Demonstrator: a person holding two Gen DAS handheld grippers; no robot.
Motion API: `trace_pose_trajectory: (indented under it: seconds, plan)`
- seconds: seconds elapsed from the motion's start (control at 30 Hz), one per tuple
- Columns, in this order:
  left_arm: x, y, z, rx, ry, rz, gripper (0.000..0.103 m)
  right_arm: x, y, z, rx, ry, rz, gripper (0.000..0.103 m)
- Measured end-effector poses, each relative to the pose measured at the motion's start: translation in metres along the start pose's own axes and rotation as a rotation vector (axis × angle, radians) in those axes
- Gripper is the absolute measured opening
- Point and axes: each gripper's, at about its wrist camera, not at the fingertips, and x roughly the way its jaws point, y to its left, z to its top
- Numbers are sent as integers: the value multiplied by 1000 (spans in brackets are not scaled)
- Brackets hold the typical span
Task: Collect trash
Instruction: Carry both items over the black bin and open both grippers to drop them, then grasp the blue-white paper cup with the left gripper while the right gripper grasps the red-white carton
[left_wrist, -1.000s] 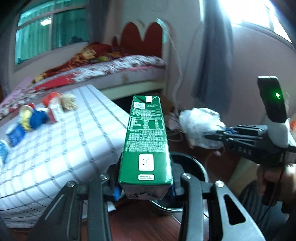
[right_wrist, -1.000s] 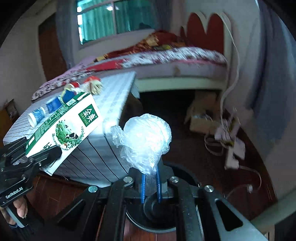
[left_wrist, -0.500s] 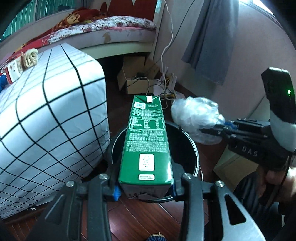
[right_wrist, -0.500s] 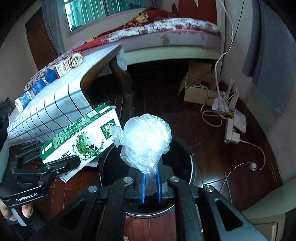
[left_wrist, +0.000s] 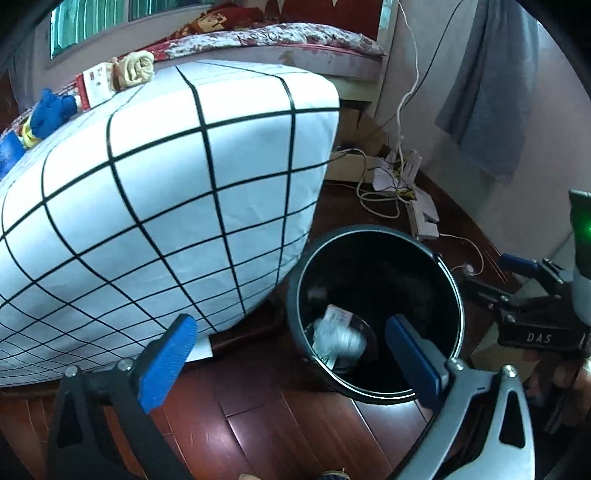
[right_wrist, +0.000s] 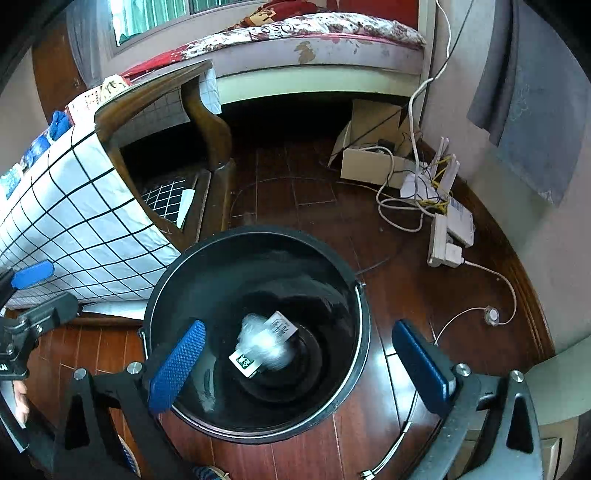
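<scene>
Green carton (right_wrist: 246, 362) and crumpled plastic bag (right_wrist: 266, 341) lie at the bottom of the black bin (right_wrist: 354, 332), lower centre of frame. Left gripper (left_wrist: 291, 349) and right gripper (right_wrist: 295, 354) above it, jaws opening wide, nothing between them.

Checked tablecloth (left_wrist: 166, 206) over wooden table (right_wrist: 207, 110); bed (right_wrist: 314, 40) behind; cardboard box (right_wrist: 365, 162), power strip (right_wrist: 443, 243), cables on wood floor (right_wrist: 295, 192).
</scene>
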Motion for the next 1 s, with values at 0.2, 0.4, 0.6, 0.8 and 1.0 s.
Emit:
trace_pose_trajectory:
  seconds: [0.2, 0.4, 0.6, 0.8, 1.0]
  plan:
    - [-9, 5, 0, -8, -32, 23, 102, -3, 3, 5, -2, -21, -5, 102]
    - [-16, 11, 7, -17, -56, 45, 102, -9, 12, 7, -8, -44, -4, 102]
    - [-32, 25, 12, -48, -91, 57, 102, -17, 25, 12, -21, -70, 5, 102]
    - [-54, 39, 18, -61, -147, 84, 102, -33, 42, 26, -24, -144, 12, 102]
    - [-75, 60, 25, -98, -202, 120, 102, -52, 68, 46, -24, -228, 41, 102]
